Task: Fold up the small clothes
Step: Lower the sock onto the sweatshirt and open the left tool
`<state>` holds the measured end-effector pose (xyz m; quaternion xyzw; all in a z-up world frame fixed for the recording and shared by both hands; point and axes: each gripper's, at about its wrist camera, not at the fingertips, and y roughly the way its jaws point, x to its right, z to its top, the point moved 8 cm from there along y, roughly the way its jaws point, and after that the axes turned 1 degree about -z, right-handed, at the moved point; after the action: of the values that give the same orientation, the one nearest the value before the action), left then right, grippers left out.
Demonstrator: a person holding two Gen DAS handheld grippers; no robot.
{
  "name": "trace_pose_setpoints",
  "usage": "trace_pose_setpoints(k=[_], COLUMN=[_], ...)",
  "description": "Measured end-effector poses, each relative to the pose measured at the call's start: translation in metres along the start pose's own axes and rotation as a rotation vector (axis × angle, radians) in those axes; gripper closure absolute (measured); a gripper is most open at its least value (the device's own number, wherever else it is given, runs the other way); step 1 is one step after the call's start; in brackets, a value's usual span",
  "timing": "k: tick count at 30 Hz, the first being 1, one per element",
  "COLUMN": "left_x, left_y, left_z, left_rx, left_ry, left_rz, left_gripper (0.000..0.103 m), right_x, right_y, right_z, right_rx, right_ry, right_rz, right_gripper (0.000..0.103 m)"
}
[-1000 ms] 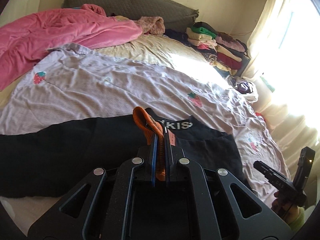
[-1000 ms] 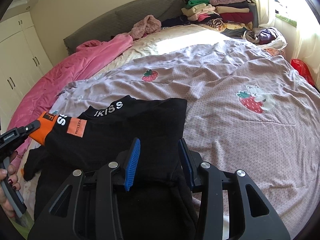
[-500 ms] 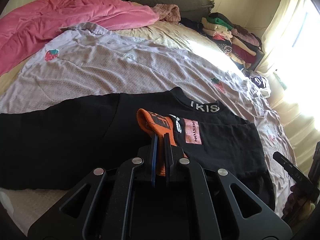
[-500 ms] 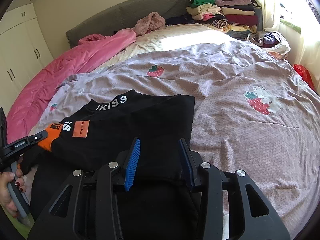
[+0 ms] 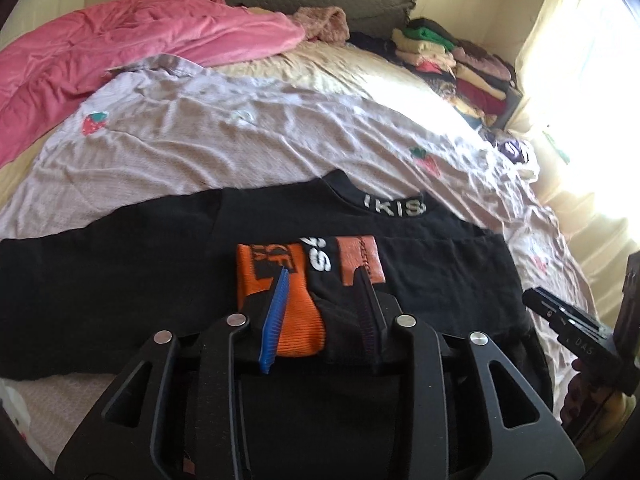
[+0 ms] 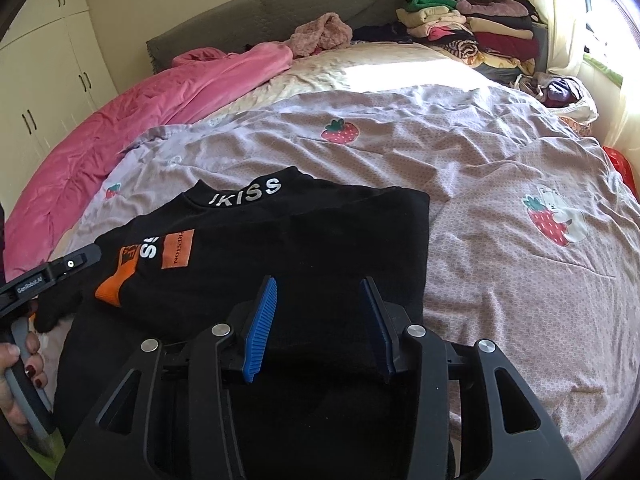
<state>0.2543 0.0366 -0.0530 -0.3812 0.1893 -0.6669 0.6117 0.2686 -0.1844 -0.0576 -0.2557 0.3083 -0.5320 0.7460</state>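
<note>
A black top (image 5: 132,272) with white collar lettering lies flat on the lilac strawberry bedspread (image 5: 240,140); it also shows in the right wrist view (image 6: 304,248). Its sleeve with the orange cuff (image 5: 296,320) is folded across the body; the cuff also shows in the right wrist view (image 6: 120,280). My left gripper (image 5: 322,274) is open, its jaws spread either side of the cuff, which lies loose between them. My right gripper (image 6: 320,284) is open and empty above the top's lower right part.
A pink blanket (image 6: 160,92) lies along the bed's left side. A stack of folded clothes (image 6: 476,28) sits at the far right corner by the grey headboard (image 6: 280,12). A bright curtained window is on the right. White cupboards (image 6: 44,80) stand at the left.
My left gripper carried the orange cuff across the top, laid the sleeve down and opened, letting the cuff go. The right gripper stayed open and barely moved.
</note>
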Motion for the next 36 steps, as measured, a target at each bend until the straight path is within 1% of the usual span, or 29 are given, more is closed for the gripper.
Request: trace_pose_setpoints(k=[1,3,4,5,6,8,11,13,14,16,18,19,20,21,24,25,27,31,32,33,34,35,36], left_x=[0.002,0.001,-0.004,-0.009,-0.012,-0.015,-0.016,-0.017,-0.018,-0.018,-0.018,-0.018,-0.018,-0.018,-0.018,-0.019,-0.02,-0.025,-0.026,-0.029,-0.031,-0.033,-0.034], left_y=[0.006,0.022,0.033,0.042,0.047,0.049,0.045,0.044,0.043,0.041,0.04,0.04,0.04,0.039,0.037,0.035,0.029,0.016,0.013,0.008,0.003,-0.002,-0.006], left_z=[-0.003,-0.014,-0.023,-0.03,-0.035,-0.039,-0.039,-0.039,-0.039,-0.04,-0.039,-0.039,-0.039,-0.039,-0.038,-0.037,-0.034,-0.028,-0.027,-0.025,-0.023,-0.022,-0.02], left_rx=[-0.02,-0.08,-0.128,-0.16,-0.167,-0.149,-0.144,-0.143,-0.143,-0.14,-0.137,-0.136,-0.134,-0.133,-0.131,-0.125,-0.113,-0.09,-0.084,-0.069,-0.057,-0.046,-0.037], left_ry=[0.006,0.017,0.019,0.012,0.008,0.009,0.004,-0.011,-0.016,-0.022,-0.025,-0.027,-0.027,-0.027,-0.03,-0.037,-0.049,-0.07,-0.074,-0.079,-0.081,-0.084,-0.086], left_rz=[-0.005,0.013,0.038,0.051,0.047,0.021,0.01,0.0,-0.003,-0.007,-0.009,-0.01,-0.011,-0.012,-0.015,-0.018,-0.024,-0.031,-0.033,-0.031,-0.028,-0.029,-0.031], left_gripper=[0.074,0.065,0.064,0.064,0.064,0.064,0.064,0.064,0.064,0.064,0.064,0.064,0.064,0.064,0.064,0.063,0.053,0.045,0.04,0.032,0.029,0.028,0.025], right_x=[-0.004,-0.009,-0.011,-0.013,-0.015,-0.018,-0.021,-0.021,-0.02,-0.014,-0.001,0.004,0.008,0.01,0.008,0.006,0.002,-0.008,-0.01,-0.012,-0.015,-0.018,-0.021], right_y=[0.001,0.003,0.003,0.003,0.002,0.003,0.007,0.011,0.016,0.027,0.047,0.054,0.06,0.061,0.056,0.051,0.041,0.024,0.022,0.018,0.015,0.012,0.01], right_z=[0.001,0.002,0.003,0.003,0.003,0.003,0.004,0.005,0.004,0.0,-0.011,-0.017,-0.022,-0.024,-0.022,-0.021,-0.018,-0.017,-0.017,-0.018,-0.018,-0.018,-0.019], right_rx=[0.0,-0.003,-0.003,-0.002,-0.001,-0.001,-0.005,-0.009,-0.015,-0.047,-0.12,-0.151,-0.169,-0.164,-0.149,-0.137,-0.112,-0.073,-0.069,-0.064,-0.057,-0.049,-0.044], right_ry=[-0.009,-0.022,-0.026,-0.03,-0.034,-0.039,-0.052,-0.052,-0.057,-0.064,-0.046,-0.031,-0.001,0.018,0.013,0.026,0.026,0.015,0.01,0.004,0.0,0.003,0.008], right_rz=[0.004,0.006,0.009,0.01,0.013,0.018,0.019,0.033,0.02,-0.018,-0.079,-0.083,-0.064,-0.056,-0.068,-0.057,-0.038,-0.018,-0.023,-0.028,-0.025,-0.016,-0.006], right_gripper=[0.06,0.059,0.059,0.059,0.059,0.059,0.052,0.052,0.052,0.052,0.052,0.052,0.052,0.052,0.051,0.051,0.05,0.041,0.04,0.037,0.031,0.028,0.024])
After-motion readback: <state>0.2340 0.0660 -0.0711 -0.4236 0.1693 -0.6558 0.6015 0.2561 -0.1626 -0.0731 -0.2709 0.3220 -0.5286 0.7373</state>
